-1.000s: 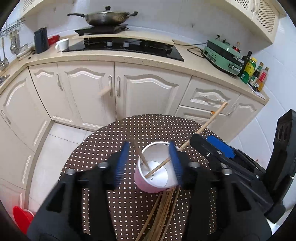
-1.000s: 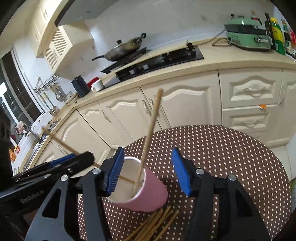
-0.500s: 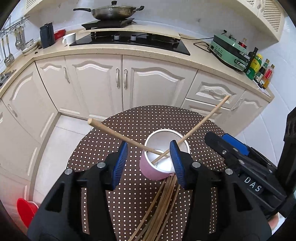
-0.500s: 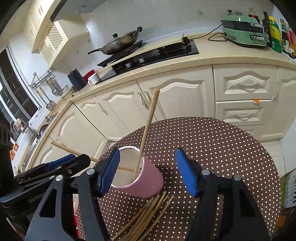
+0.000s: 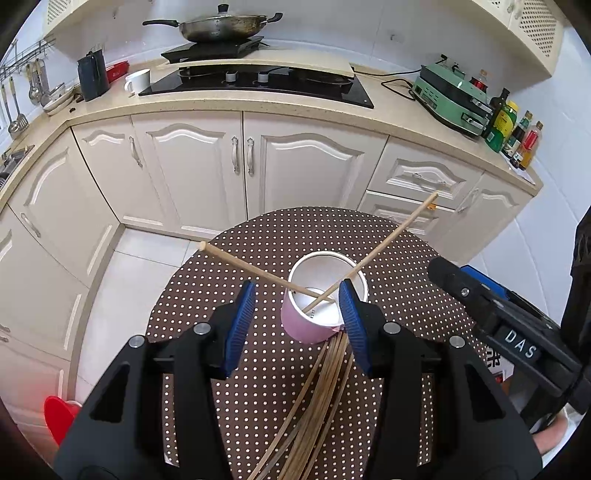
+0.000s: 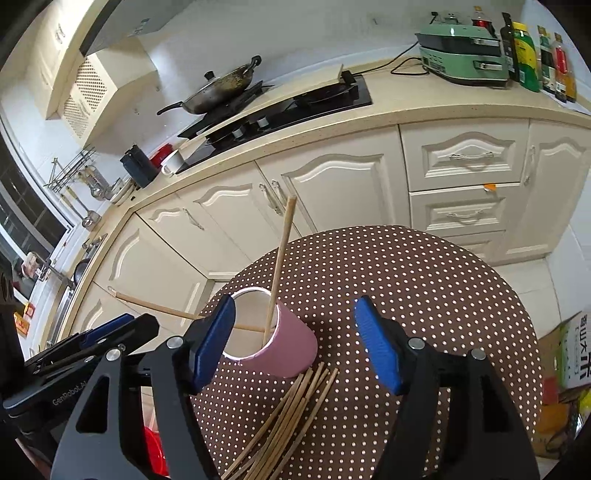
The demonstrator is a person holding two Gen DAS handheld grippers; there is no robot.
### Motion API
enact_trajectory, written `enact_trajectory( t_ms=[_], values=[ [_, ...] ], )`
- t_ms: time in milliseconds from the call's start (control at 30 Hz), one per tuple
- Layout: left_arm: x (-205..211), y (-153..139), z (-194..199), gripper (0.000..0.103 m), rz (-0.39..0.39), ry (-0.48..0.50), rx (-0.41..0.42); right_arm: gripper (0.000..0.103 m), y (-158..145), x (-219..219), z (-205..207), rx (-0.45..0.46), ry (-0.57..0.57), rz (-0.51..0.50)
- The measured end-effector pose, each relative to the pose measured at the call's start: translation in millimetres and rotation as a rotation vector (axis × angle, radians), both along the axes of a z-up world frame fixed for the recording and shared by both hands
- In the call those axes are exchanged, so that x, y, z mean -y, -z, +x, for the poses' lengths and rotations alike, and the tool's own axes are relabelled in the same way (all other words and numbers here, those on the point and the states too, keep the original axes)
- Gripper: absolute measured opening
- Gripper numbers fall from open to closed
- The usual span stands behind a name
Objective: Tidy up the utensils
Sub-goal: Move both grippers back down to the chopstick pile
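A pink paper cup (image 5: 314, 325) (image 6: 284, 347) stands on the round brown polka-dot table (image 5: 266, 369) (image 6: 424, 295). Two wooden chopsticks (image 5: 384, 240) (image 6: 280, 258) lean crossed inside it, one to the left (image 5: 240, 262), one to the right. Several more chopsticks (image 5: 317, 406) (image 6: 288, 410) lie in a bundle on the table just in front of the cup. My left gripper (image 5: 295, 325) is open and empty above the cup's near side. My right gripper (image 6: 295, 343) is open and empty, just behind the cup; its body shows at the right of the left wrist view (image 5: 509, 325).
Cream kitchen cabinets (image 5: 236, 162) and a counter with a black hob (image 5: 258, 81), a wok (image 5: 218, 27), a green appliance (image 5: 450, 99) and bottles (image 5: 517, 133) stand beyond the table. A red object (image 5: 59, 417) lies on the floor at the left. A cardboard box (image 6: 569, 354) stands at the right.
Both grippers have drawn back and up from the cup. The left chopstick, held upright by the left gripper before, now leans free in the cup.
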State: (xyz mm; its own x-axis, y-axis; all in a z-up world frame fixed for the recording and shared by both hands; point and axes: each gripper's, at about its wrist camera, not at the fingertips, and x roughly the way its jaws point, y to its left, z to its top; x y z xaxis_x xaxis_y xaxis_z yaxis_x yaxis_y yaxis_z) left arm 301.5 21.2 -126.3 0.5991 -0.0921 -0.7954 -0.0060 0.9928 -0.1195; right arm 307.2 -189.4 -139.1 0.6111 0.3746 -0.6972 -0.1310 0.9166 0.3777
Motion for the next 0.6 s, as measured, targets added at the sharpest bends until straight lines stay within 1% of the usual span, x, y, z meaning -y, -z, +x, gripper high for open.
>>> enact_trajectory(
  t_ms=[133,267,400,600],
  values=[
    [-0.5,-3.9,-6.8,0.047,0.005,0.002,-0.014,0.066,-3.8,5.6,-6.5,-0.021,0.027,-0.011],
    [-2.0,-4.7,-16.4,0.047,0.000,0.009,-0.030,0.067,0.0,10.3,-15.5,-0.057,0.053,-0.021],
    [-5.6,0.6,-25.9,0.047,0.007,0.009,-0.057,0.068,11.5,11.0,-25.3,-0.105,0.079,-0.029],
    [-8.2,16.7,-36.0,0.048,0.018,0.053,-0.109,0.068,41.6,8.7,-42.4,-0.207,0.137,-0.030]
  ],
)
